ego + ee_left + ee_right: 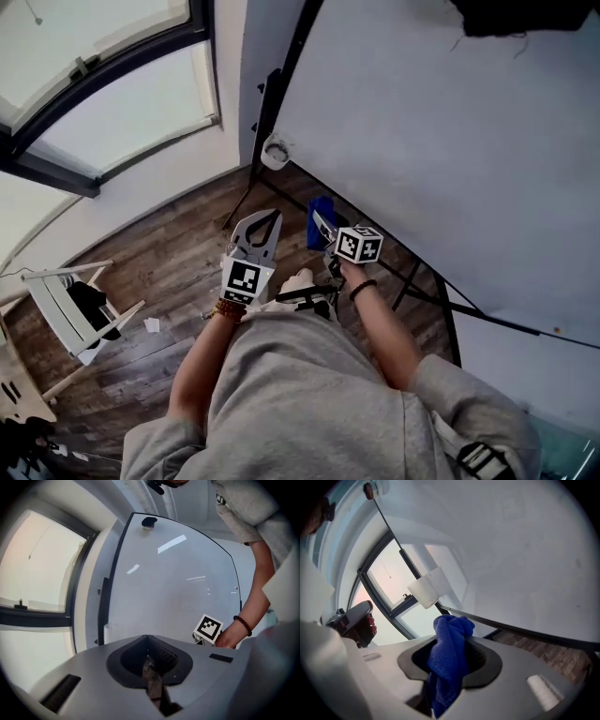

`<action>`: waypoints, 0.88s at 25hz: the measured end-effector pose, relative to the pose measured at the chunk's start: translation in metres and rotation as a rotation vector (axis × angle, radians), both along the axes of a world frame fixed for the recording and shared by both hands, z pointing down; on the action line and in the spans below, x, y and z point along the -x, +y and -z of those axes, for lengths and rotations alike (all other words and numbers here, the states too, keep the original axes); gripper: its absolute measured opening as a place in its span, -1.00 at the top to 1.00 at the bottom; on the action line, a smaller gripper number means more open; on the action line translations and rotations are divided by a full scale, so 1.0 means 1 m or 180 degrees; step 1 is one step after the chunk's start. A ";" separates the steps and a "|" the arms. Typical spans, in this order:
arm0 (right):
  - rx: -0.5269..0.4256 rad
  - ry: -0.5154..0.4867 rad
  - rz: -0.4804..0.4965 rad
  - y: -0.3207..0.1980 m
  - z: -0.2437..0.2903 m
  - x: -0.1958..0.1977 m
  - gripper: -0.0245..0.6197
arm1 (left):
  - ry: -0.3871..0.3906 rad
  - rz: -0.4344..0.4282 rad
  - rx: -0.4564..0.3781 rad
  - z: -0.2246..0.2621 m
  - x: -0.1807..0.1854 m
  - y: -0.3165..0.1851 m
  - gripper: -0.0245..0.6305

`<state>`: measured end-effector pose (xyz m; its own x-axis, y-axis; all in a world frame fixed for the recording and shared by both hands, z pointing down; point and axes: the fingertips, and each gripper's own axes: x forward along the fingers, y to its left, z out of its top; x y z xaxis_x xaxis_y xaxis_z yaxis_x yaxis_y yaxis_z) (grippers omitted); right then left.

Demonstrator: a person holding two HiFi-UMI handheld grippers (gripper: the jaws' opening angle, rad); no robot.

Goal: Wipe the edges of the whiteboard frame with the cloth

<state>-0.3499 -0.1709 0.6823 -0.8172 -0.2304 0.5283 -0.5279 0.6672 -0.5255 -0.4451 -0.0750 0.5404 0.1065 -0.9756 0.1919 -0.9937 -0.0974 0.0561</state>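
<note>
Cloth (449, 651), blue and bunched, sits at lower centre of the right gripper view, with the right hand-held gripper (451, 667) clamped on it. The left hand-held gripper (149, 667) is closed and empty. Wiping looks about to begin. The next move calls for pressing the cloth onto the dark whiteboard frame (525, 632) just beyond it.

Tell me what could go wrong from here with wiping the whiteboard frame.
1. The blue cloth is bunched in the right gripper's shut jaws with only a small tuft out front, so the bare jaws may scrape the frame instead of wiping it.
2. A white cylinder sits at the frame's lower corner; a sweep along that edge could knock it.
</note>
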 end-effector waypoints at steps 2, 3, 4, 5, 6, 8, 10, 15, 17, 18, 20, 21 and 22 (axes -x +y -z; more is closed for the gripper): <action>-0.0148 0.0000 -0.0133 0.001 0.012 -0.032 0.49 | 0.0067 -0.0212 -0.0006 0.000 -0.028 -0.007 0.90; -0.0243 -0.0012 -0.0210 0.001 0.020 -0.048 0.49 | 0.0102 -0.0327 -0.0021 0.003 -0.044 -0.010 0.90; -0.0349 -0.0033 -0.0298 0.002 0.028 -0.064 0.49 | 0.0113 -0.0438 -0.0045 0.006 -0.058 -0.014 0.90; -0.0461 -0.0059 -0.0393 0.002 0.038 -0.079 0.49 | 0.0093 -0.0532 -0.0075 0.009 -0.071 -0.017 0.90; -0.0573 -0.0086 -0.0491 0.001 0.049 -0.094 0.49 | 0.0056 -0.0609 -0.0106 0.013 -0.083 -0.021 0.90; -0.0792 -0.0137 -0.0672 -0.002 0.072 -0.122 0.49 | -0.0010 -0.0716 -0.0164 0.024 -0.105 -0.030 0.90; -0.1013 -0.0180 -0.0806 -0.006 0.097 -0.148 0.49 | -0.0073 -0.0775 -0.0199 0.037 -0.127 -0.041 0.90; -0.1600 -0.0195 -0.0982 0.014 0.158 -0.218 0.49 | -0.0210 -0.0881 -0.0250 0.071 -0.193 -0.041 0.90; -0.1824 -0.0167 -0.1076 0.026 0.179 -0.243 0.49 | -0.0241 -0.0940 -0.0318 0.086 -0.219 -0.034 0.90; -0.1938 -0.0142 -0.1121 0.032 0.188 -0.255 0.49 | -0.0248 -0.0955 -0.0356 0.093 -0.231 -0.029 0.90; -0.2183 -0.0068 -0.1211 0.046 0.207 -0.278 0.49 | -0.0270 -0.0944 -0.0434 0.105 -0.252 -0.017 0.90; -0.2310 -0.0022 -0.1262 0.054 0.216 -0.289 0.49 | -0.0292 -0.0916 -0.0470 0.111 -0.260 -0.010 0.90; -0.2440 0.0031 -0.1313 0.061 0.224 -0.298 0.49 | -0.0318 -0.0873 -0.0500 0.116 -0.267 -0.005 0.90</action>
